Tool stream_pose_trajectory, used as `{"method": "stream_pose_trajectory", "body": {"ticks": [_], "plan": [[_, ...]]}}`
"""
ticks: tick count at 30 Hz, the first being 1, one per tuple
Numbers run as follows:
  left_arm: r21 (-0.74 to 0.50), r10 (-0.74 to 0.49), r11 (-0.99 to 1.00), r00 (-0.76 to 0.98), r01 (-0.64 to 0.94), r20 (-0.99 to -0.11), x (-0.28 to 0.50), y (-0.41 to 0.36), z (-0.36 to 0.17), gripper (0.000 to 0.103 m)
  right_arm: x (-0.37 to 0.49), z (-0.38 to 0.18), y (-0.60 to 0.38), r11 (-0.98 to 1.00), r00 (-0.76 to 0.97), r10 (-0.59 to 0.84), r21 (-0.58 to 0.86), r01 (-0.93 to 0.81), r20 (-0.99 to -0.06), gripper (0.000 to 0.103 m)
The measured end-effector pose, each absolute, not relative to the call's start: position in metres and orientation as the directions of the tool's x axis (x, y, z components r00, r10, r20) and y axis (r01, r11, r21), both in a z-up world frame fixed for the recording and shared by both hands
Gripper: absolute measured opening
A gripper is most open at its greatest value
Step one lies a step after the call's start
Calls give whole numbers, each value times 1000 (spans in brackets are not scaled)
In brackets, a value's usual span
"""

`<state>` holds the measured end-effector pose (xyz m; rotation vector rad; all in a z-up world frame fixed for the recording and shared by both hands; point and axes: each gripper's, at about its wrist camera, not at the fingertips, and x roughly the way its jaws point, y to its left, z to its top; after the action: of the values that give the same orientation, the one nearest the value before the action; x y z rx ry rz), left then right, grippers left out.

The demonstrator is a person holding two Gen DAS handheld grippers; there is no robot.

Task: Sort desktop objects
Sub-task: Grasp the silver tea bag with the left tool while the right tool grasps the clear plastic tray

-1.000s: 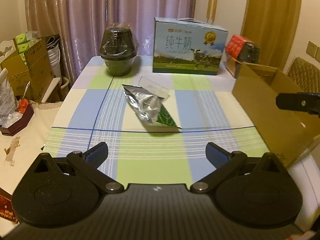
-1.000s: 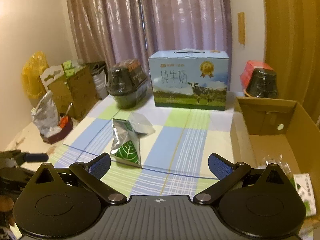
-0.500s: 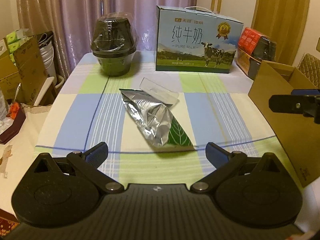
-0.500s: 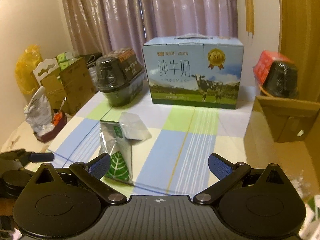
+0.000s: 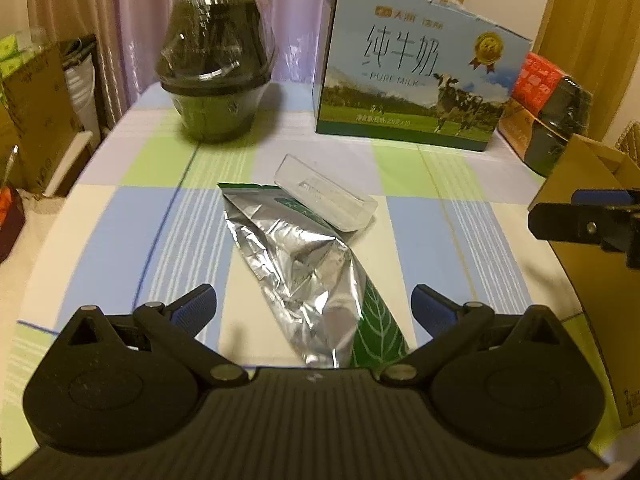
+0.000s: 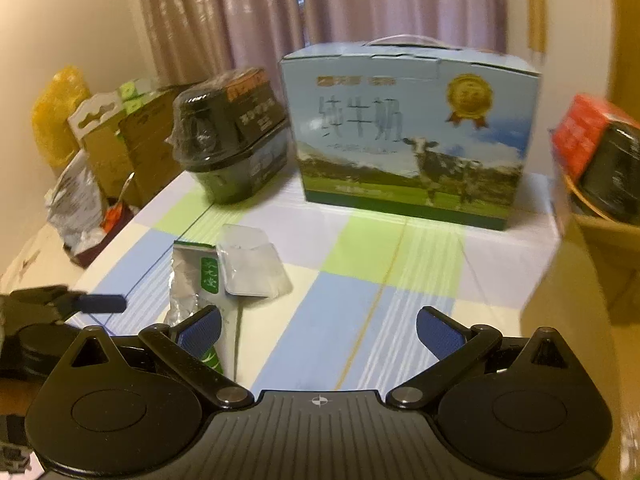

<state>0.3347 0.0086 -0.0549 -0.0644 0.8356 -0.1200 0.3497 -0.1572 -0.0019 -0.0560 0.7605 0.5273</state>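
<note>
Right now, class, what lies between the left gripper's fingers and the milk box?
In the left wrist view, the foil pouch and a clear plastic tray lying across its far end.

A blue milk carton [image 5: 420, 80] stands at the far edge of the checked tablecloth [image 5: 420, 240]. A dark wrapped bowl [image 5: 216, 68] sits near the far left corner. Purple curtains [image 6: 320, 8] hang behind.
</note>
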Motion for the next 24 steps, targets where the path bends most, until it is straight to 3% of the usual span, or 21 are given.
{"method": "stream_pose_trajectory", "body": {"ticks": [13,17,21,24], "plan": [[-126,-158,987,608,96,-778,382,13,-85,97,390,-29,-129,814,535,514,184,-551,-670,101],[-143,-176,984,597,102,-783,383,21,-89,89,393,-39,-118,804,521,532,206,-557,-668,101],[-145,-175,985,596,98,-784,381,33,-85,69,394,-48,-102,788,510,536,183,-588,-673,100],[-90,-115,993,609,72,-784,381,46,-79,65,400,-52,-93,786,508,538,185,-590,-673,100]]}}
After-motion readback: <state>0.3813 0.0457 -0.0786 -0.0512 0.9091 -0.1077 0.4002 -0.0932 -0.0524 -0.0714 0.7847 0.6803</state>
